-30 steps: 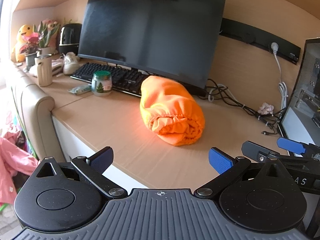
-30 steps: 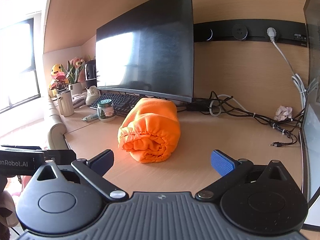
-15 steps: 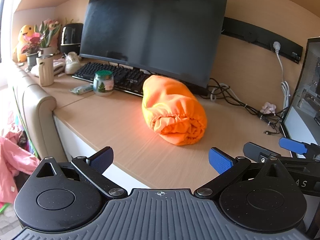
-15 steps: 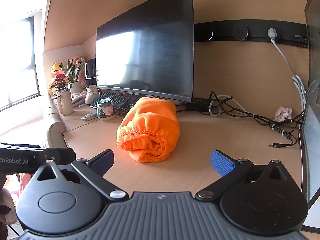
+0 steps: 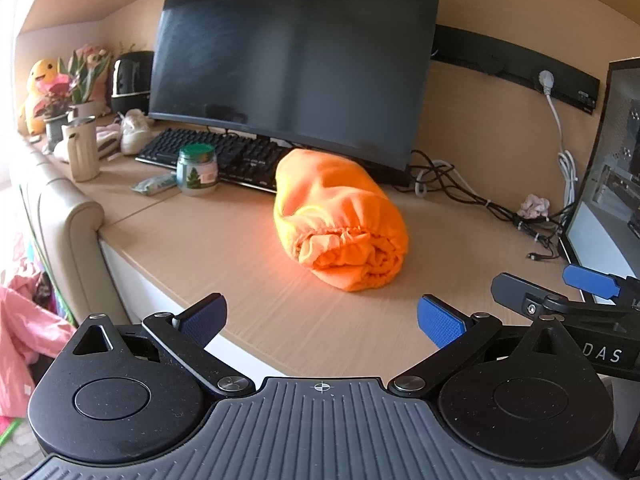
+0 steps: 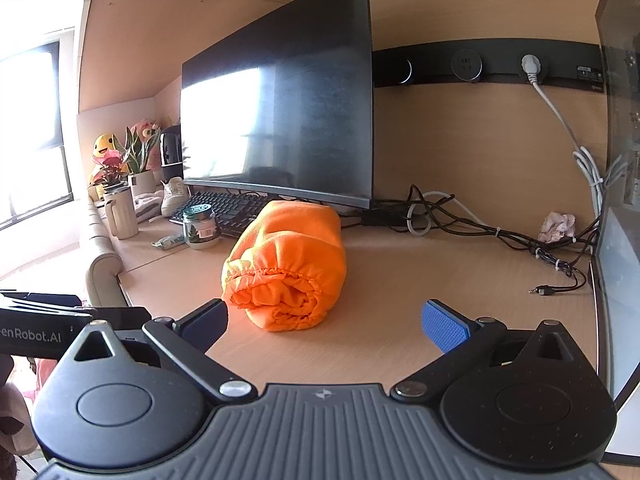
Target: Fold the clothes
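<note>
Orange garment (image 5: 340, 220), rolled, lies on the desk (image 5: 224, 256) ahead of both grippers, long axis toward the monitor (image 5: 292, 56), gathered end nearest; left gripper (image 5: 322, 316) and right gripper (image 6: 325, 322) both spread, empty; right looks marginally nearer.

1. Rolled garment (image 5: 340, 220) on table (image 5: 224, 264), in front of monitor (image 5: 292, 60).
2. Keyboard (image 5: 216, 156) under monitor, left of garment; jar (image 5: 197, 168) just before keyboard.
3. Cables (image 6: 480, 228) behind-right of garment.
4. Mug (image 5: 82, 148) far left.
</note>
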Tool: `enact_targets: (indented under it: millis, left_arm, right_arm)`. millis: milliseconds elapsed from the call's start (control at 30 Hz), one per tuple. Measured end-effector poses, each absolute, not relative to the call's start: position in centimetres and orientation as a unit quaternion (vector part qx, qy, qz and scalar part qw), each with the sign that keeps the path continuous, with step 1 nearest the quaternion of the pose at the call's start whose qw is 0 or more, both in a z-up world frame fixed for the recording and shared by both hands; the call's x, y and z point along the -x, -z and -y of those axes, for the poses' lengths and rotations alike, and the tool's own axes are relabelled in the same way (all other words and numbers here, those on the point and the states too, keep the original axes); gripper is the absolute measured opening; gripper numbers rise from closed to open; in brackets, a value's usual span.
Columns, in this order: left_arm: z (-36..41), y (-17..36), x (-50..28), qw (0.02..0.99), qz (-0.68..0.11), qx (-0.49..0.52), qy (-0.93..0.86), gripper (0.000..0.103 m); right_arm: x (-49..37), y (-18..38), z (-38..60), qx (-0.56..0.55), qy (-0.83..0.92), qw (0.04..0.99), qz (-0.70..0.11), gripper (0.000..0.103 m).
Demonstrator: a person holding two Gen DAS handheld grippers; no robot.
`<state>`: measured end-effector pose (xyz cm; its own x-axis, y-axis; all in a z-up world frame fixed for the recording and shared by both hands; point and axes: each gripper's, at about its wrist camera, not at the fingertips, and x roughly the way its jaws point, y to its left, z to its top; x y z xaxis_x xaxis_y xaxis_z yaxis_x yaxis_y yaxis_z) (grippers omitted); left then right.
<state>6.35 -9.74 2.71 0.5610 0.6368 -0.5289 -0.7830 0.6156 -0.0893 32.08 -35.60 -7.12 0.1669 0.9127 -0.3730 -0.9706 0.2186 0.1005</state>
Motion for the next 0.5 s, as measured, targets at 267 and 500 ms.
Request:
enact_targets:
  millis: [267, 500]
  left_arm:
    - [9.8, -2.65, -6.85, 0.867, -0.236, 0.153, -0.411, 0.103]
    - [9.73, -2.48, -6.94, 0.867, -0.239, 0.156, -0.409, 0.103]
  right_arm:
    - [-32.44, 7.32, 35.61, 0.08, -0.619, 0.759, -0.186, 0.103]
    - [-32.55, 7.5, 35.57, 0.081, -0.618, 0.758, -0.19, 0.103]
